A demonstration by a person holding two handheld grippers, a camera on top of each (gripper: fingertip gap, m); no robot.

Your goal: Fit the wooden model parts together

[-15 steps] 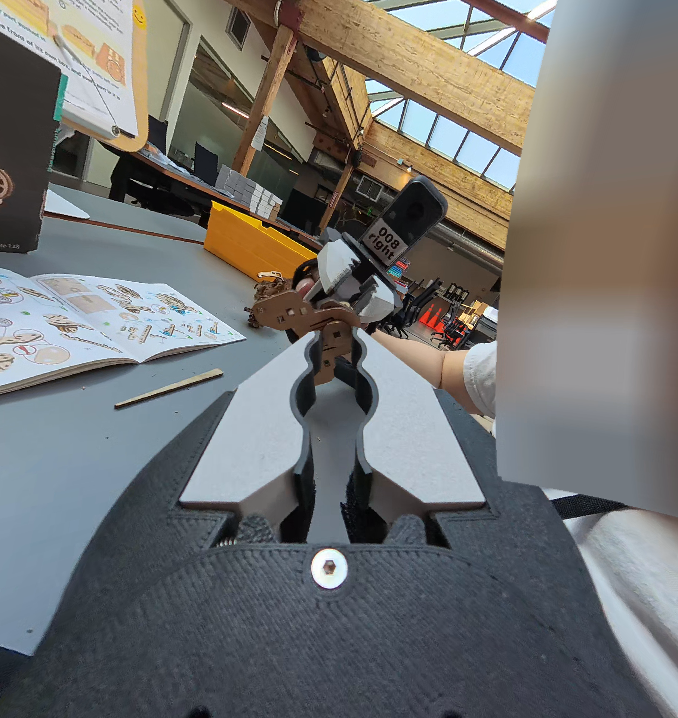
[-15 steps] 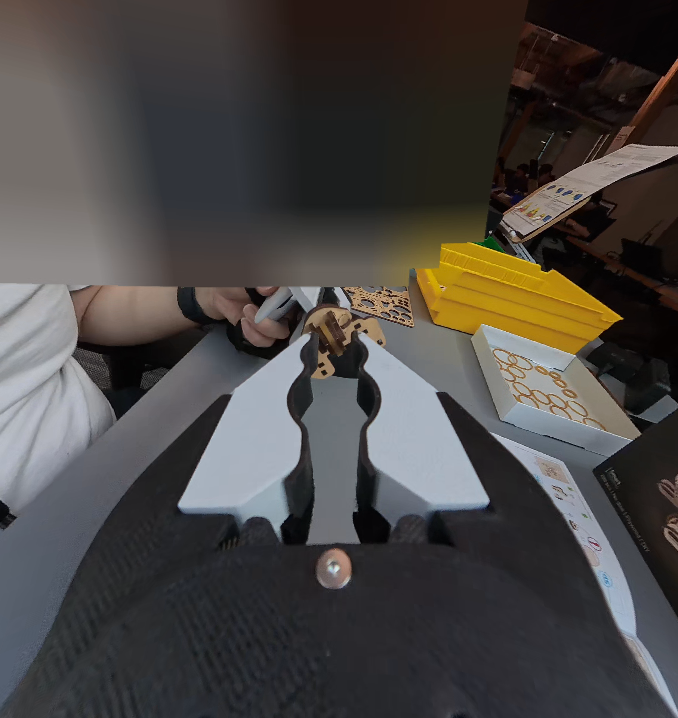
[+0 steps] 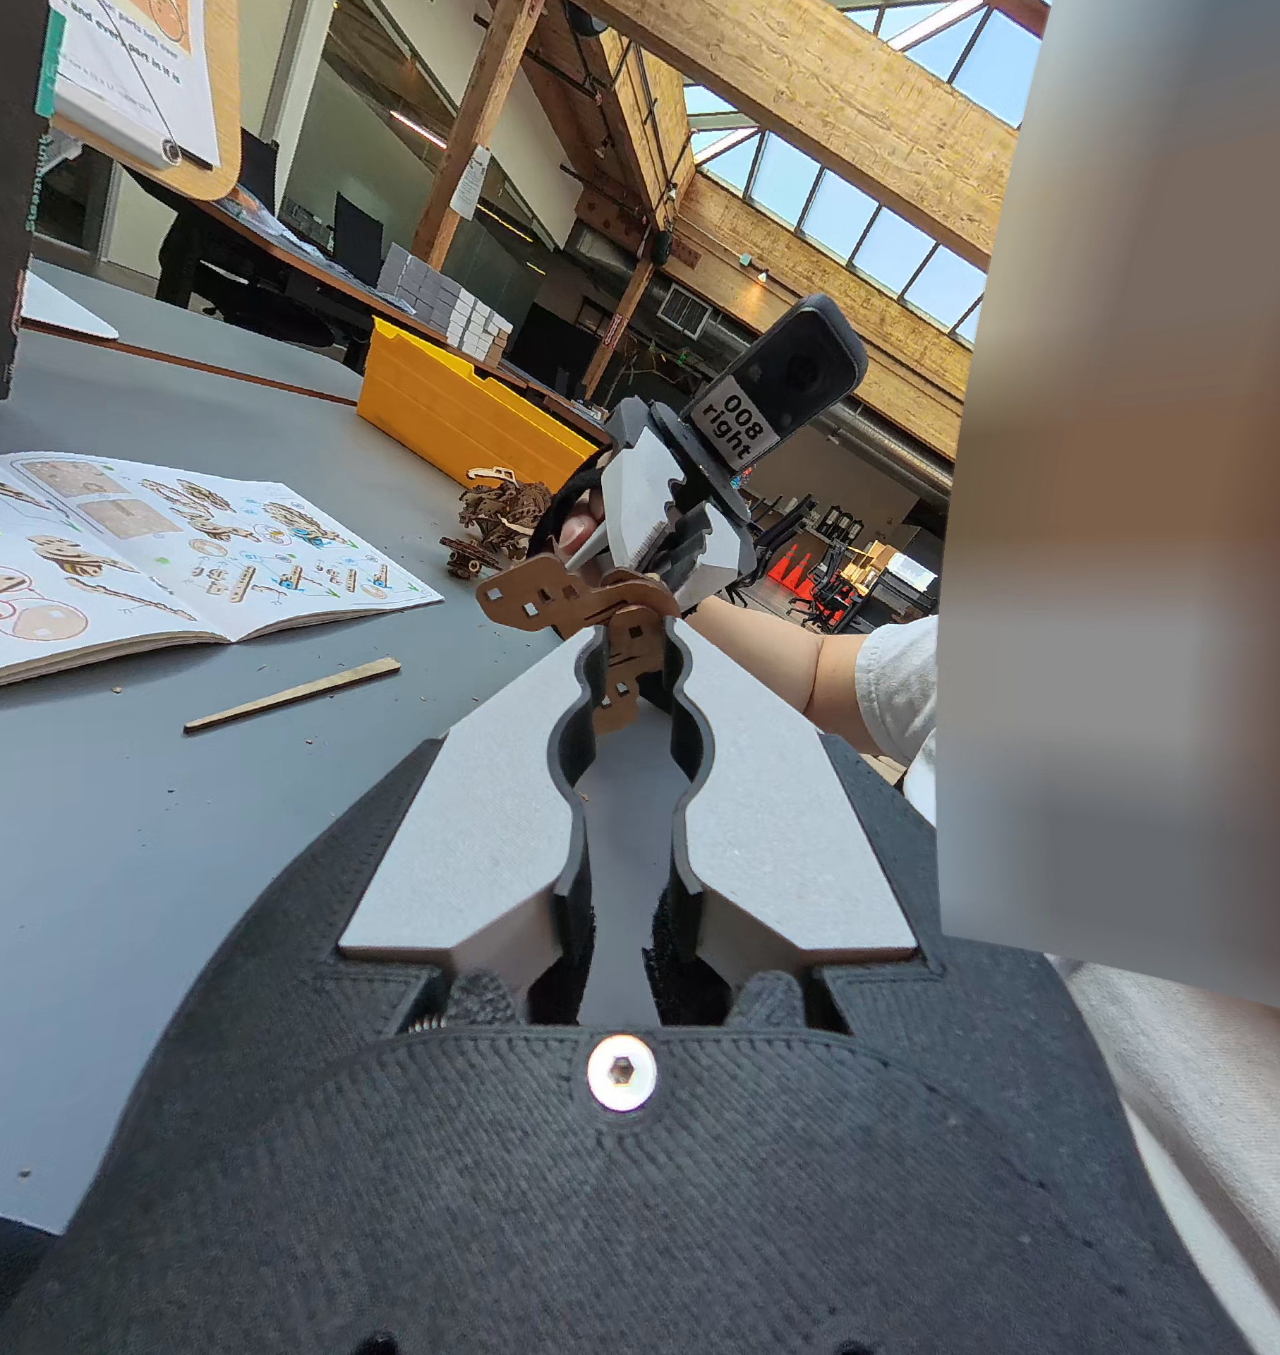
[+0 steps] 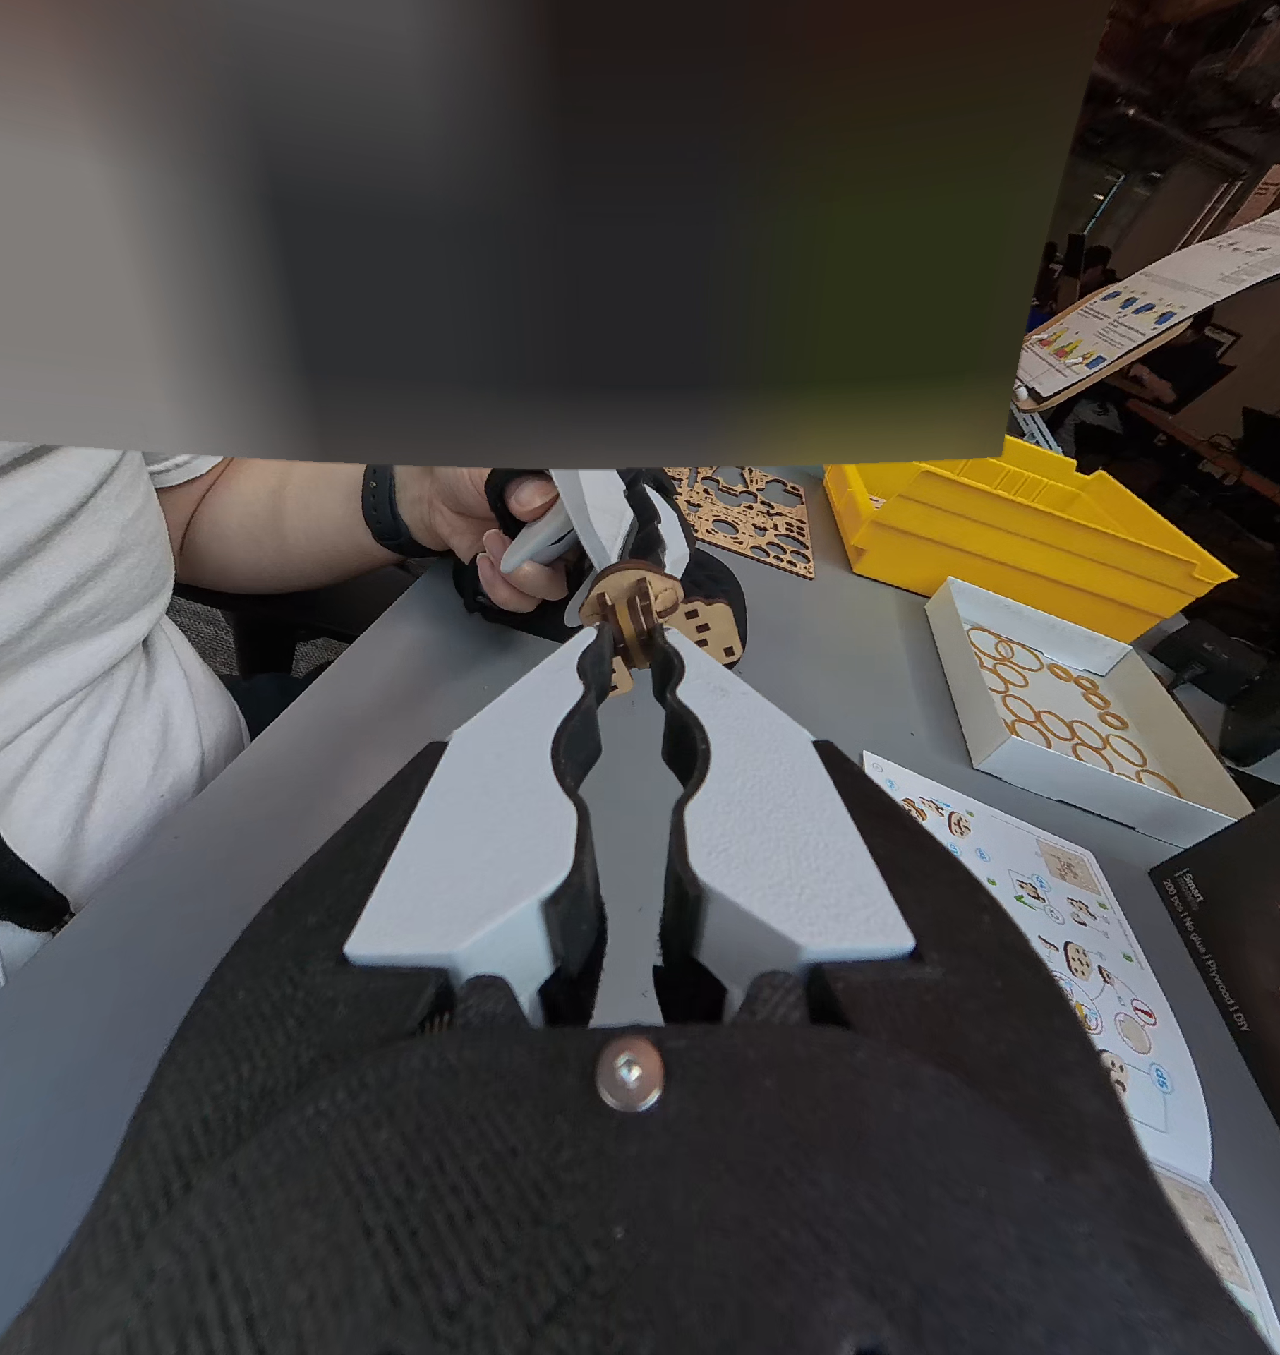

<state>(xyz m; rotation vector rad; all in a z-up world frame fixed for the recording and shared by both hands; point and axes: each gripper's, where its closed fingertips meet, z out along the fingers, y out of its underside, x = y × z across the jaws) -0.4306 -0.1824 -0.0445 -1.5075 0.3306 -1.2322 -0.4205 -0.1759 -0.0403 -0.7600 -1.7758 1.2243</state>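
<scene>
My left gripper (image 3: 628, 656) is shut on a narrow wooden piece with square holes (image 3: 622, 678) and holds it upright above the table. My right gripper (image 4: 626, 649) is shut on the wooden assembly (image 4: 626, 623), which has a round disc in front and a flat plate with square holes (image 4: 707, 623) behind. In the left wrist view the right gripper (image 3: 666, 572) comes in from above, and the flat plate (image 3: 542, 601) lies crosswise on top of the narrow piece. The parts touch between the two grippers. The left gripper also shows in the right wrist view (image 4: 608, 564).
On the grey table (image 3: 146, 843) lie an open instruction booklet (image 3: 182, 557), a loose wooden stick (image 3: 292, 693) and a pile of wooden parts (image 3: 501, 513). A yellow bin (image 4: 1011, 528), a white box of wooden rings (image 4: 1062, 704), a cut-out plywood sheet (image 4: 747, 513) and a black box (image 4: 1245, 953) stand nearby.
Both grippers keep their hold with the parts still together. The views have shifted only slightly; the round disc now faces the right wrist camera more squarely.
</scene>
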